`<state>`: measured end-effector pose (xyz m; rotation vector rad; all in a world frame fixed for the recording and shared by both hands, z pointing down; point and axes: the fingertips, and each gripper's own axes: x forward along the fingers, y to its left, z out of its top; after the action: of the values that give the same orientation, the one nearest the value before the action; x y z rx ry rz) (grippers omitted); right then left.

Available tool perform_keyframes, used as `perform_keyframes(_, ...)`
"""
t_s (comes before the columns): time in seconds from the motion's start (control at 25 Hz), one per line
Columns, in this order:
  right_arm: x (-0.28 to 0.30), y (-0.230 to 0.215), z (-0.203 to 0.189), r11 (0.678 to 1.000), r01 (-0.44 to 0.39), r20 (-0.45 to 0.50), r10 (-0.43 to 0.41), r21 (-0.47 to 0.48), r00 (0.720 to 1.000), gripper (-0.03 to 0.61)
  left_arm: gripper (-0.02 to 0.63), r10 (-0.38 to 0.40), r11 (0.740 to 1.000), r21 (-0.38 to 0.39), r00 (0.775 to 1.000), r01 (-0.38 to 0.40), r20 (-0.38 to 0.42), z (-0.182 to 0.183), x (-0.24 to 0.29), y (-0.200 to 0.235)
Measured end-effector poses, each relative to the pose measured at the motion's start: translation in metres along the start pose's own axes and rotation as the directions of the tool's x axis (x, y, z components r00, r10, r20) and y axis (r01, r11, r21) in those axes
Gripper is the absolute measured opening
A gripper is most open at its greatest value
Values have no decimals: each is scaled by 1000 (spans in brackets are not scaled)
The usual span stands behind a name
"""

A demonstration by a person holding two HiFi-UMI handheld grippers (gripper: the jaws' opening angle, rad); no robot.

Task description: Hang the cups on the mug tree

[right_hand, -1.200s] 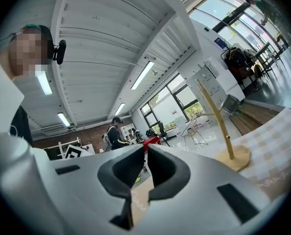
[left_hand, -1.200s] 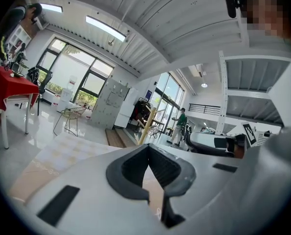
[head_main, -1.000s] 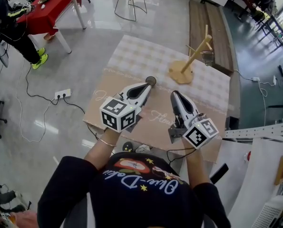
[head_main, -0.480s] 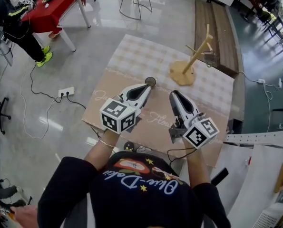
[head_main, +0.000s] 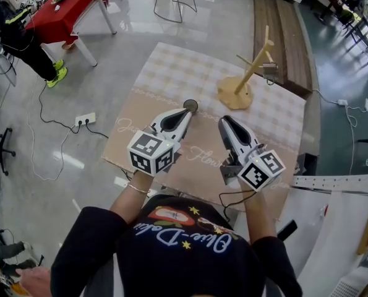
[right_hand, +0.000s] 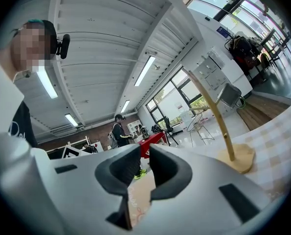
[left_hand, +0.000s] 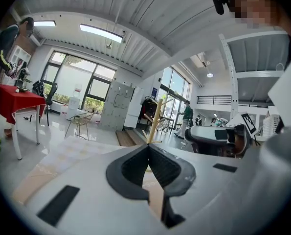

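Mid-frame, nothing held yet.
Left gripper [head_main: 184,113] pressed together, right gripper [head_main: 223,120] just parting on nothing; a clumsy reach could topple the mug tree [head_main: 250,73].

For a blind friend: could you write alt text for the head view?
From above, a person holds the left gripper and right gripper over a cloth-covered table, with a wooden mug tree at its far side. The right gripper's jaws have just been opening, nothing between them.
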<state>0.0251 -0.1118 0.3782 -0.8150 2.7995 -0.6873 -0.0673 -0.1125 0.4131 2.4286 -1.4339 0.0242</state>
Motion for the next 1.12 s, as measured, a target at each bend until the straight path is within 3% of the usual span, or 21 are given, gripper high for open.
perform_keyframes(1.12, 0, -33, -23, 997, -80, -119, 77, -16, 990, 91, 8, 95, 995, 16, 995, -94, -42, -30, 9, 7)
